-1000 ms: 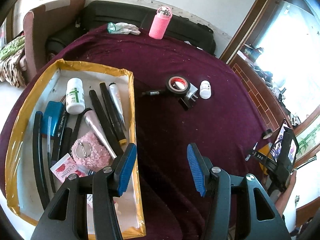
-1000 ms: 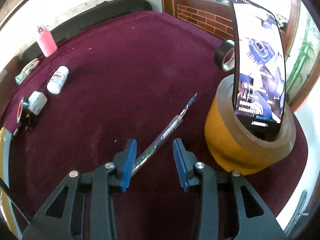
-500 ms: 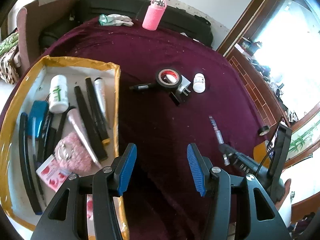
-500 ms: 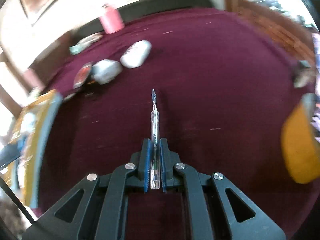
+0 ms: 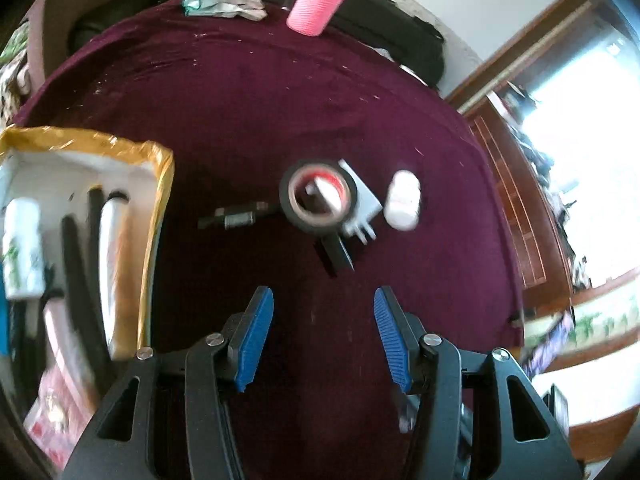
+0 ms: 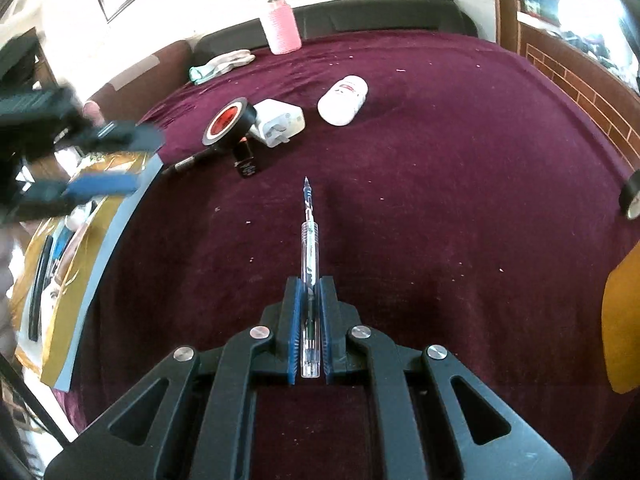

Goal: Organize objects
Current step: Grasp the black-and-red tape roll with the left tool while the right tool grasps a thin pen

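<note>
Both right gripper (image 6: 308, 300) jaws clamp the pen (image 6: 310, 248).

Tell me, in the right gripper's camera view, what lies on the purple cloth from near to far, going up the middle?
Right gripper clamping the pen → black tape roll → white pill bottle → pink bottle.

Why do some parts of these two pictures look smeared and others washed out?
Left wrist view: motion blur smears the tape roll, the white bottle and the tray, while the window at right is blown out white. Right wrist view: the pen is sharp, the other gripper at left is blurred, and the back wall glares. Both views bend at the edges.
</note>
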